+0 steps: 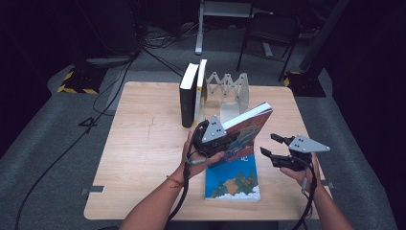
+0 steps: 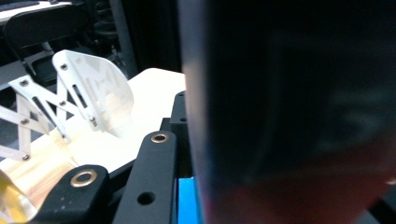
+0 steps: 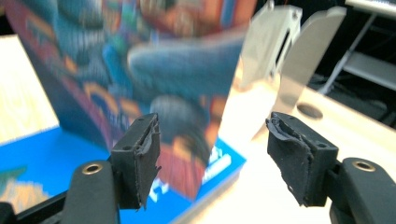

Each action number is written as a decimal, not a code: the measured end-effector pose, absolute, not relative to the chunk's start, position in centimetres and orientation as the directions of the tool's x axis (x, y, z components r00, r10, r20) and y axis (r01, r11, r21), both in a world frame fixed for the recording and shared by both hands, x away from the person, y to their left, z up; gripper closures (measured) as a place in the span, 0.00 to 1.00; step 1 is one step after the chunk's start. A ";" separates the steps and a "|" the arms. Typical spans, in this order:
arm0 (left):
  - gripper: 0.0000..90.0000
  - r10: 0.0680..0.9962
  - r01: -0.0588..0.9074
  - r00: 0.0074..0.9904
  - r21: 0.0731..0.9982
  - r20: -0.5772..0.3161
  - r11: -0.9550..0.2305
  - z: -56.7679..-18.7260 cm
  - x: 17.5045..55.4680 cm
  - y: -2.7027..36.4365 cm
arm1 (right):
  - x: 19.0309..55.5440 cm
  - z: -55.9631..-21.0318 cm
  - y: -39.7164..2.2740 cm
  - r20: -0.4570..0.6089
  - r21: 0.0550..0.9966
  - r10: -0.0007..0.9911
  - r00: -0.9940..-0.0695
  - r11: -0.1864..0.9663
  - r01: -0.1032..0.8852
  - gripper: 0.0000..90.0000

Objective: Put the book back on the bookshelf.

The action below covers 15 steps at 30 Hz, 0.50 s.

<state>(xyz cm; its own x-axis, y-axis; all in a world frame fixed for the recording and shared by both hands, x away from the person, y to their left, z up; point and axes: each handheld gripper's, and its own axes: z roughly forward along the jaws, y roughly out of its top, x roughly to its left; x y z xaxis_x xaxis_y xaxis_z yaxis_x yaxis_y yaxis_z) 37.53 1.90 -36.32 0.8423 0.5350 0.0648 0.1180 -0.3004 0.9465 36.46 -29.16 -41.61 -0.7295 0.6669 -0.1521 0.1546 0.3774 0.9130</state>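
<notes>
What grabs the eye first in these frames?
A colourful book tilted up near the middle of the table, clamped in the left gripper. It rises off a blue book lying flat at the near edge. To its right the right gripper hangs open beside it, and two upright books stand at the back against a white folding rack.

Left forearm: enters from the near edge, angled toward centre; hand wraps the left gripper (image 1: 225, 136), raised off the table, jaws clamped. Right forearm: enters from the near right corner; right gripper (image 1: 272, 145) held level, pointing left, jaws standing apart with nothing between.
</notes>
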 end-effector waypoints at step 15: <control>0.82 0.633 0.154 0.773 0.955 0.042 -0.252 -34.8 41.7 2.7 | 36.3 -43.4 -30.8 -0.114 0.895 0.692 -0.713 0.383 0.229 0.39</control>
